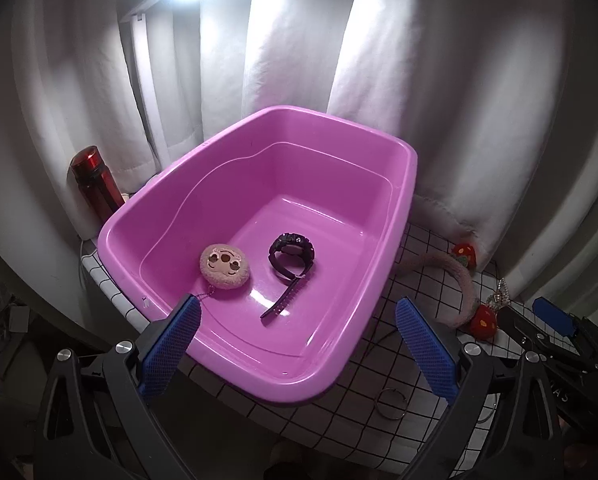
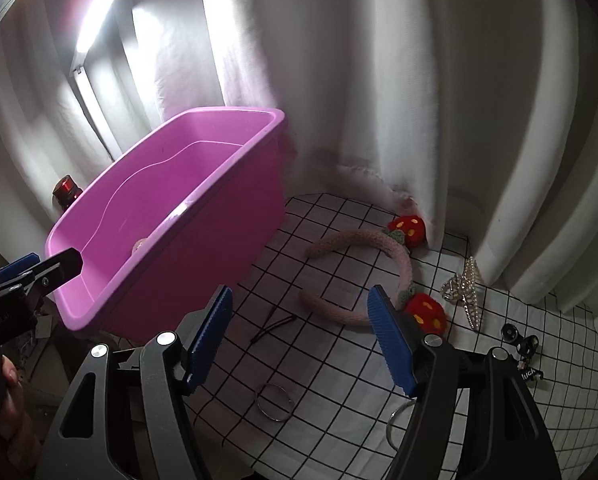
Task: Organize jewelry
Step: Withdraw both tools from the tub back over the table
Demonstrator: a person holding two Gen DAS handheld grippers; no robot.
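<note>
Left wrist view
Left gripper: fills the bottom of the frame, its blue-padded fingers spread wide with nothing between them, poised over the near rim of the tub.
Pink tub: centre of the frame, standing on the grid-patterned cloth.
Plush charm: round, beige, with a face, lying on the tub floor at centre left; its bead chain trails toward the left finger.
Watch: dark, lying on the tub floor just right of the charm, strap running toward the lower centre.
Headband: fuzzy pink with red strawberry ornaments, on the cloth at the right of the frame, outside the tub.
Metal ring: on the cloth at lower right, near the right finger.
Red bottle: upright at left, behind the tub, against the white curtain.
Right gripper: seen at the far right edge, near the headband.

Right wrist view
Right gripper: bottom of the frame, blue fingers parted and holding nothing, above the cloth.
Tub: upper left of centre.
Headband: centre right, on the cloth, well clear of the tub.
Sparkly hair clip: right of the headband.
Metal ring: lower centre, between the fingers' bases.
Black hair tie: on the cloth near the tub's base.
Dark trinkets: far right; too small to identify.
Left gripper: at the left edge, over the tub's near end.
</note>
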